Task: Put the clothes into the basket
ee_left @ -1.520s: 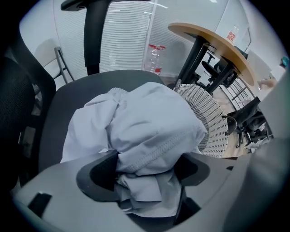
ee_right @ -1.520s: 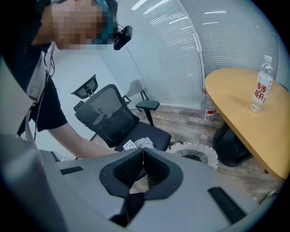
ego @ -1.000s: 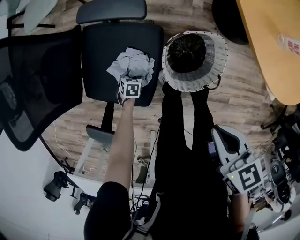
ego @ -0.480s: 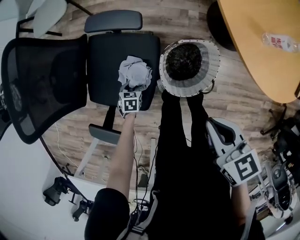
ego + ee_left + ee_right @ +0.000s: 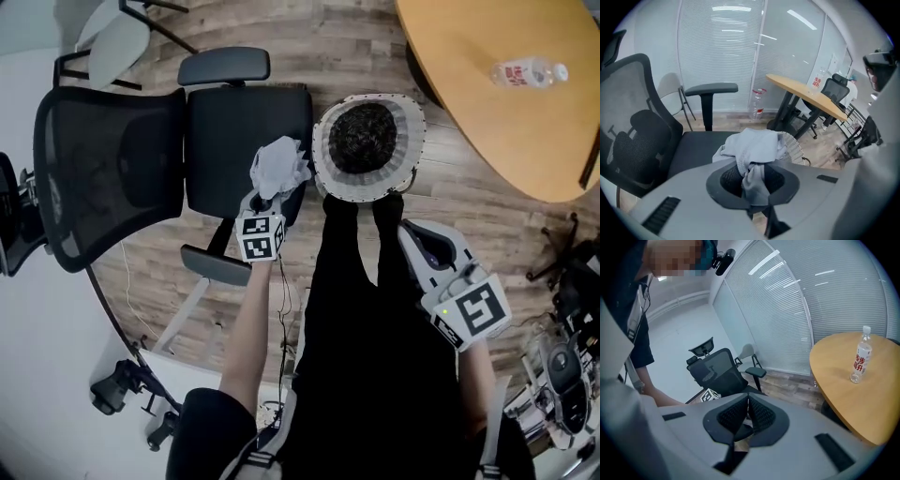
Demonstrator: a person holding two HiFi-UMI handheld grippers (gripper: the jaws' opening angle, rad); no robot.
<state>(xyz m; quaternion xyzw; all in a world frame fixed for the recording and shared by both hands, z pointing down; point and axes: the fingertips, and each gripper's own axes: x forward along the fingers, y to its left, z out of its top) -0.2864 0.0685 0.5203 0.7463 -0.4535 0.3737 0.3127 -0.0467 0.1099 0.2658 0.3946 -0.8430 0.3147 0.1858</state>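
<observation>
A crumpled light-grey garment (image 5: 279,167) hangs lifted off the black office chair seat (image 5: 225,141), close to the left rim of the white wicker basket (image 5: 410,141). My left gripper (image 5: 267,199) is shut on it. In the left gripper view a fold of the garment (image 5: 754,147) is pinched between the jaws of that gripper (image 5: 752,174), and the basket (image 5: 796,149) shows just behind it. Dark cloth fills the inside of the basket. My right gripper (image 5: 414,236) is held by the person's right side, with its jaws (image 5: 746,404) closed and nothing between them.
The chair's mesh back (image 5: 103,159) and armrests (image 5: 223,66) stand left of the basket. A round wooden table (image 5: 506,103) with a water bottle (image 5: 527,71) is at the right. The person's dark legs (image 5: 356,281) stand right behind the basket. Cables and gear lie on the floor (image 5: 122,384).
My left gripper has risen with the garment, which has left the chair seat and now hangs bunched nearer the basket. The right gripper has come up a little.
</observation>
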